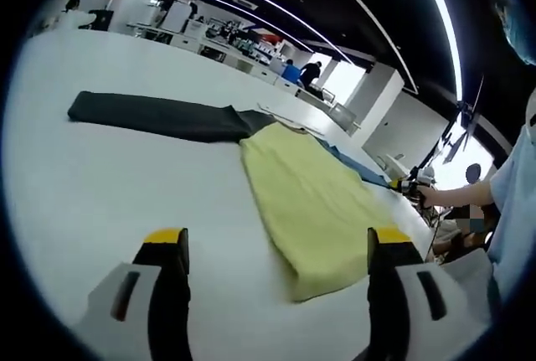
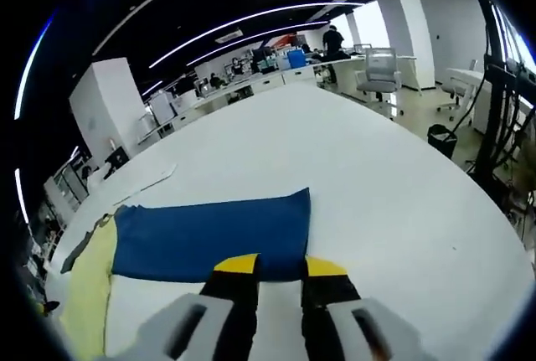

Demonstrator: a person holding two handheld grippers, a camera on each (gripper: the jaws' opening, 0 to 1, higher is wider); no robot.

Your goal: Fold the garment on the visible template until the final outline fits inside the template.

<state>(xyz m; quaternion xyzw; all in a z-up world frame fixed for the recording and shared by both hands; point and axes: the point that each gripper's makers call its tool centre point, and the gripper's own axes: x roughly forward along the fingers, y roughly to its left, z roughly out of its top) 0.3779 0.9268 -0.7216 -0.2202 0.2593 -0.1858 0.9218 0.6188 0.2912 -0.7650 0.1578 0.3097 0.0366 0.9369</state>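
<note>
Risk, as judged: the right gripper [image 2: 279, 273] might catch only one layer of the blue garment [image 2: 213, 234], so a fold would drag crooked. Its jaws stood nearly closed at the near hem; grip unclear. Left gripper [image 1: 276, 248] wide open, empty, above the white table [image 1: 100, 185]; yellow cloth [image 1: 310, 202] just ahead-right, dark garment [image 1: 159, 116] beyond.
</note>
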